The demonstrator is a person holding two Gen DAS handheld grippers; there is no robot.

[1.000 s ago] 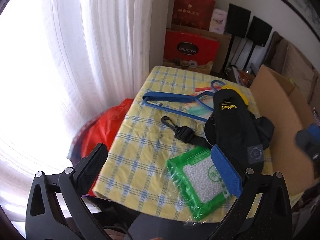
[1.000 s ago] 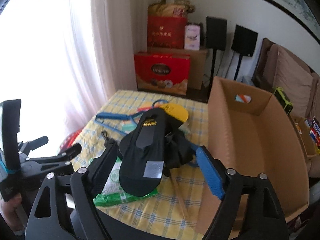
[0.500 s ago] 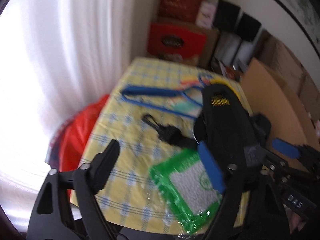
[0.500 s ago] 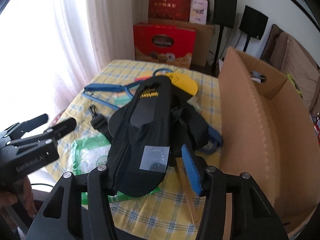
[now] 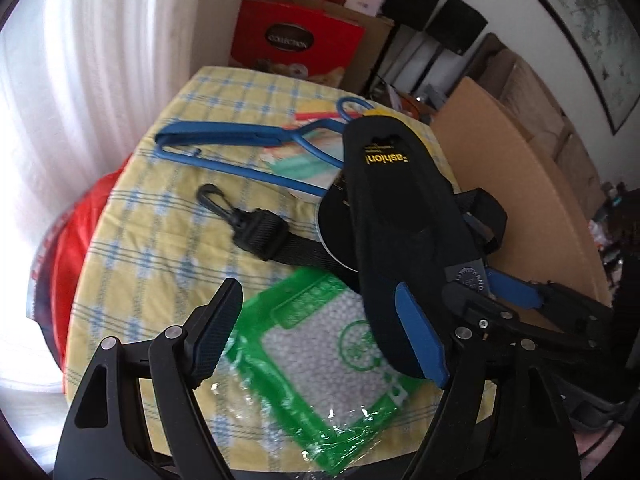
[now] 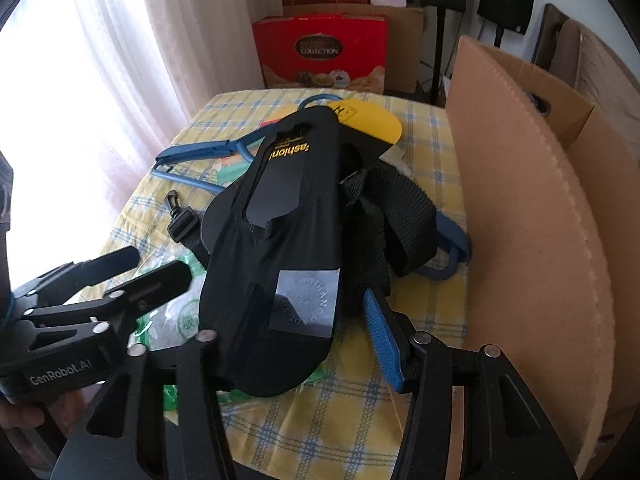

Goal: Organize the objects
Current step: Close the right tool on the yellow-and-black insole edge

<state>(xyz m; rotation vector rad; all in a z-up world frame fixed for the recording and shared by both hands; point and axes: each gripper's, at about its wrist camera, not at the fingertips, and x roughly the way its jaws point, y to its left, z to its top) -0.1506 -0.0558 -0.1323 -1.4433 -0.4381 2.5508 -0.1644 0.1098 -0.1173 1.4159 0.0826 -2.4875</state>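
The right gripper [image 6: 294, 344] has its jaws apart around the near end of the black fabric pouch printed "Fashion" in yellow [image 6: 288, 240], the blue-padded finger just beside its right edge and the other finger hidden under its left edge, so closing looks like the step in hand; whether the pads already touch the fabric cannot be told. A good grasp would likely bite the stiffer flat body near the silver label rather than the loose black webbing strap [image 6: 400, 216] bunched to the right, and lift slowly, since the strap runs off to the black clip [image 5: 224, 206] on the left and could drag. The left gripper [image 5: 320, 336] hovers with jaws wide apart over the green plastic packet of white beads [image 5: 320, 356], which lies partly under the pouch at the near edge of the bench with the yellow and blue checked cloth [image 5: 152, 248]; it holds nothing and might pin the packet if the pouch pulls it along. The two grippers sit close, leaving little room between them. Farther back lie the blue plastic hanger [image 5: 224, 138] and a yellow disc [image 6: 370, 118] under the pouch's far end. The open brown cardboard box [image 6: 532, 216] stands at the bench's right edge, its tall wall calling for a high carry
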